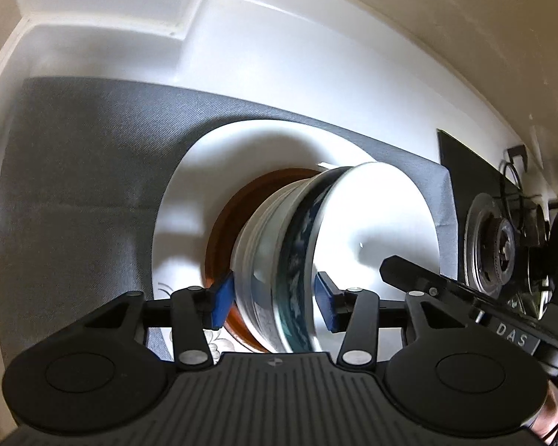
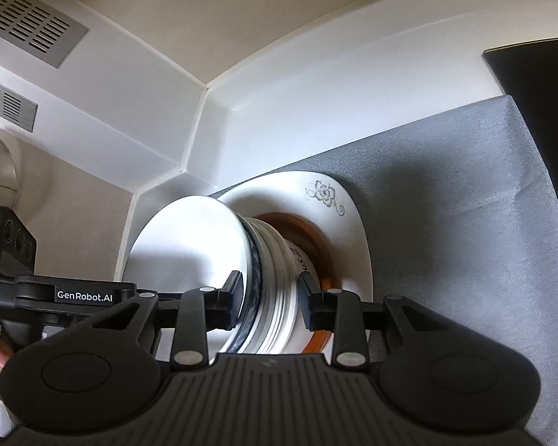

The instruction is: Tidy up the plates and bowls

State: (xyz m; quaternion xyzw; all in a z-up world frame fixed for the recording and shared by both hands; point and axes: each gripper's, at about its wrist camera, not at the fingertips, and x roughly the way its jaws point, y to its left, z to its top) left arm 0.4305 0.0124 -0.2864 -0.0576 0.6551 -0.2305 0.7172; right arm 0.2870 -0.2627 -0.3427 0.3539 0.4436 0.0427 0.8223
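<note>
Up close, both grippers work on one stack of nested bowls [image 1: 279, 260] that sits in the middle of a large white plate with a flower print [image 1: 189, 200], and every place below is told from that stack. Left of it a grey mat [image 1: 78, 171] spreads over the counter and carries the plate. Beneath the stack, on the plate, a brown saucer [image 1: 223, 223] shows its rim. The left gripper [image 1: 273, 299] straddles the lower bowls: its blue left pad lies against the stack's side, while its right pad stands just inside the top white bowl [image 1: 372, 223], a small gap showing, so I cannot tell whether it clamps. In the right wrist view the right gripper [image 2: 269, 299] has its jaws closed on the stack [image 2: 271, 290], one pad inside the top bowl and the other on the outer wall. Right of the stack, off the mat, a gas hob burner [image 1: 498, 241] stands near the wall
</note>
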